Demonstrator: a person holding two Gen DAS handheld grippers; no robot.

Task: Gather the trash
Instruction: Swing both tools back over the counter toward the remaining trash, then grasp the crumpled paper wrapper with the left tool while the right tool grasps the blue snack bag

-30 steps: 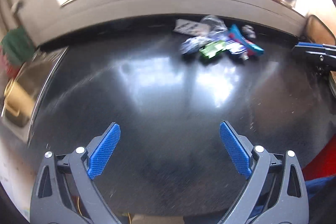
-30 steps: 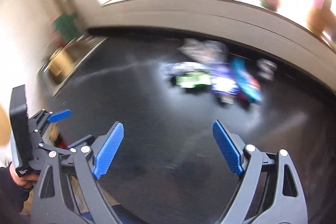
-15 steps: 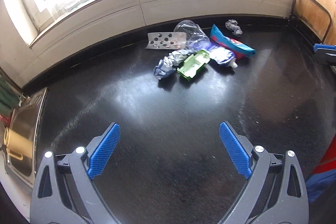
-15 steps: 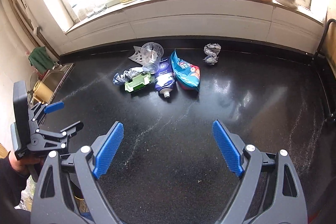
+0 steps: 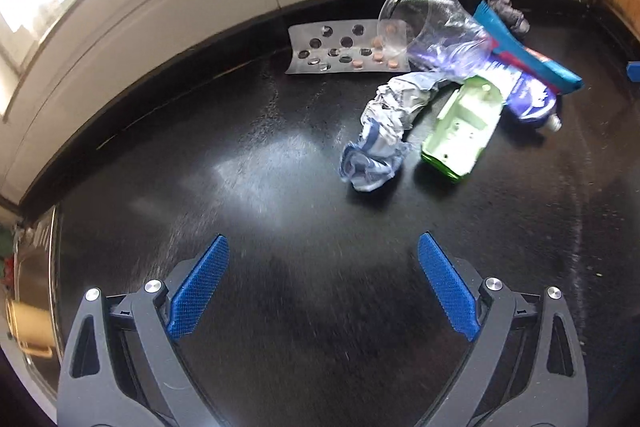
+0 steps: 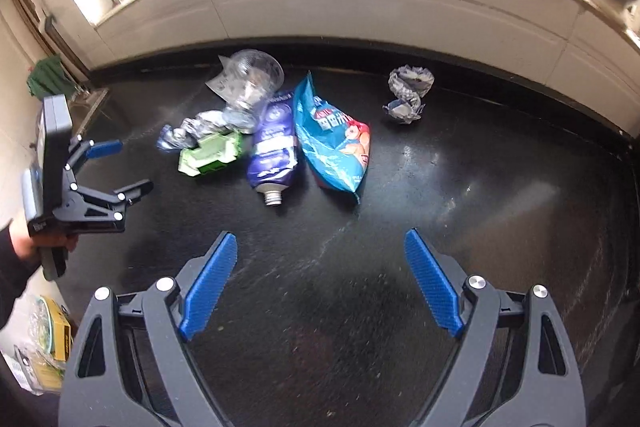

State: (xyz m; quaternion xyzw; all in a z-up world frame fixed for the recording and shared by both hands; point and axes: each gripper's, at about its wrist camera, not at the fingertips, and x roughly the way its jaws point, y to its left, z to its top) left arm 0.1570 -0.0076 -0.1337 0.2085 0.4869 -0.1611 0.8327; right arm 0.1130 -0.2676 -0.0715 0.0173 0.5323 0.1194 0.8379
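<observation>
Trash lies bunched at the back of the black counter, toward twelve o'clock from both tools: a crumpled foil wrapper, a green plastic tray, a squeezed purple tube, a blue snack bag, a clear cup over a blister pack, and a foil ball apart at one o'clock. The left gripper and right gripper both stand wide and empty, angled down at the heap, presumably readied for a first pick. The wrapper lies nearest the left gripper, the tube and bag nearest the right.
</observation>
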